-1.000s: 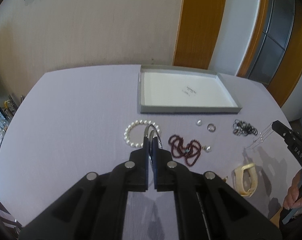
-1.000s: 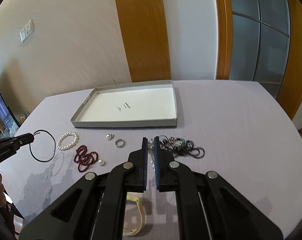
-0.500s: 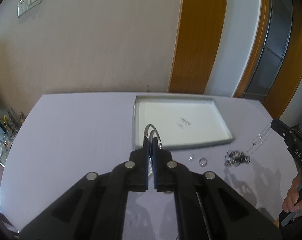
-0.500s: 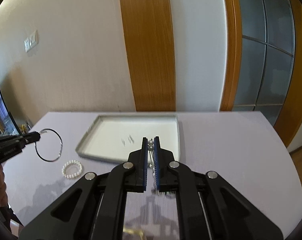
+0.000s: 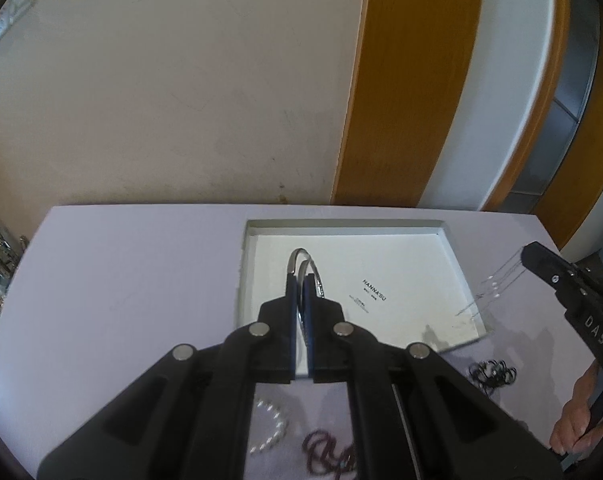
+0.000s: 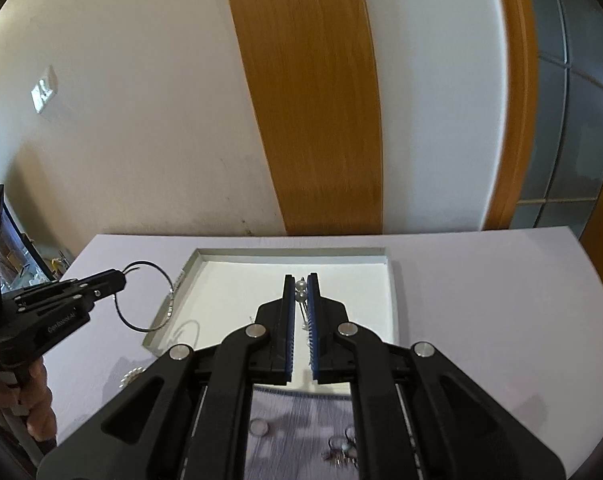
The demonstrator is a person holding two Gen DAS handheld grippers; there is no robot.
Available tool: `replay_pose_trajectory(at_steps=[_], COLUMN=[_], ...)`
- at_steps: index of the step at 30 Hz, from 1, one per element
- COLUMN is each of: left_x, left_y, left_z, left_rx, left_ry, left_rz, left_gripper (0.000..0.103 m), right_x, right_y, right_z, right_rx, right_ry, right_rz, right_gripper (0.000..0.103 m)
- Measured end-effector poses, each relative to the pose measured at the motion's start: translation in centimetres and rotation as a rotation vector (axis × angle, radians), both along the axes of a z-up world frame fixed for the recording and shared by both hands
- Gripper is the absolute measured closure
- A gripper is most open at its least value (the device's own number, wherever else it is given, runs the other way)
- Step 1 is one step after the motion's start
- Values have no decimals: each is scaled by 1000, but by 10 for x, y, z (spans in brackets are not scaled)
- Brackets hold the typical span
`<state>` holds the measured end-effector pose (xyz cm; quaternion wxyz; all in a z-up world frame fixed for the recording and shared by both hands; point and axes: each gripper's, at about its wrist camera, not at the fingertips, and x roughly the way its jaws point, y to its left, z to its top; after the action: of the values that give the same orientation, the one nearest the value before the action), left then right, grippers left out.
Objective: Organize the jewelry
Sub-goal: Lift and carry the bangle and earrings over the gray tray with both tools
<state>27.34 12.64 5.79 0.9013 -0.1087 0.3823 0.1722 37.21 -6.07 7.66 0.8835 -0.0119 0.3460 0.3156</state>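
Black hoop necklace over tray edge; thin pearl chain above tray.

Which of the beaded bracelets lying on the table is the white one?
The pearl bracelet, beside the left gripper's fingers; the other beaded bracelet right of it is dark red.

You're in a home room: lilac table, plaster wall with a switch plate, wood-trimmed glazed door

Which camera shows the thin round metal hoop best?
The right wrist view: the thin round metal hoop hangs whole from the left gripper, beside the grey tray. The left wrist view shows only its arc edge-on.
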Motion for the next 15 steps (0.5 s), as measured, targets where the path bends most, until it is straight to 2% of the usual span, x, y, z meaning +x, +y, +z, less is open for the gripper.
replay_pose_trajectory(at_steps=[7,15], left_x=[36,54], left_y=[10,21], left_z=[-32,-58], left_rx=[-21,-50], left_ry=[47,90], left_rz=[6,16], left_gripper=[99,99], right_x=[28,43], right_y=[18,30], right_z=[-28,-57], right_rx=[-37,-77], right_ry=[65,137], right_rz=[23,27], right_gripper=[97,97])
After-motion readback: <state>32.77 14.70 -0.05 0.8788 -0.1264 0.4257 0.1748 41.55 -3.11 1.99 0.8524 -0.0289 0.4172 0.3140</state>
